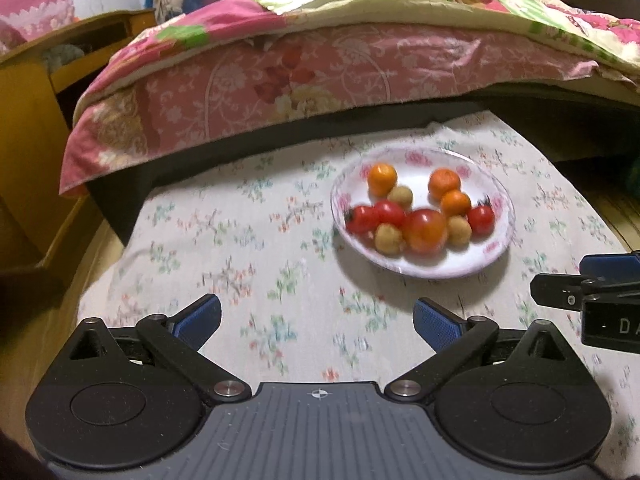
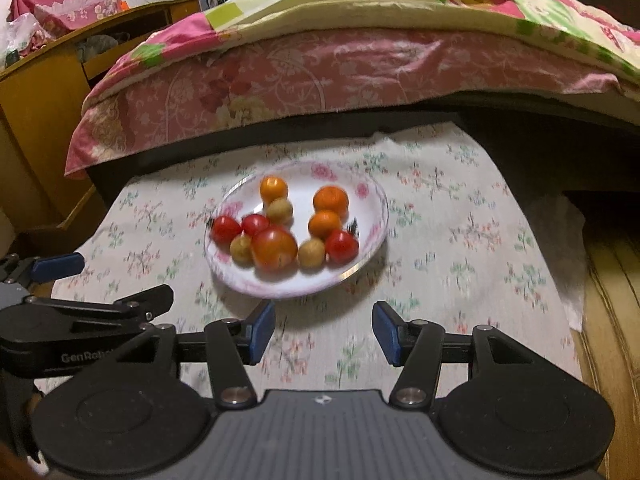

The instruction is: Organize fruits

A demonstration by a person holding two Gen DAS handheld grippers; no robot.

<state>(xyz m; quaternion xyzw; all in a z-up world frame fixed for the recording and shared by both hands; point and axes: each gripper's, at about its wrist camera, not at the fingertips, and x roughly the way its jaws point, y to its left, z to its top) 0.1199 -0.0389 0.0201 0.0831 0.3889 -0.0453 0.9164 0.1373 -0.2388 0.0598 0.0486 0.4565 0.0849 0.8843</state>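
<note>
So the plate (image 2: 362,266) full of fruit is sitting on the flowery cloth (image 2: 460,240) on the floor, right in front of the bed with the pink quilt (image 2: 320,76). It's white with pink flowers round the rim, and from the right wrist camera it looks like a squashed oval with the long axis running left to right, tipped a bit up toward the right. On it: three oranges (image 2: 330,200) toward the far side, four red tomatoes (image 2: 341,246) strung across the near half with a bigger orange-red tomato (image 2: 274,249) in the middle, plus three little tan round fruits (image 2: 311,253) I can't really identify, everything's kinda blurry.

Left gripper (image 1: 316,318) hangs over bare cloth to the near left of the plate, jaws spread wide, nothing in them. Right gripper (image 2: 323,332) is just in front of the plate's near rim, jaws partway apart, also empty. Neither one touches the plate
</note>
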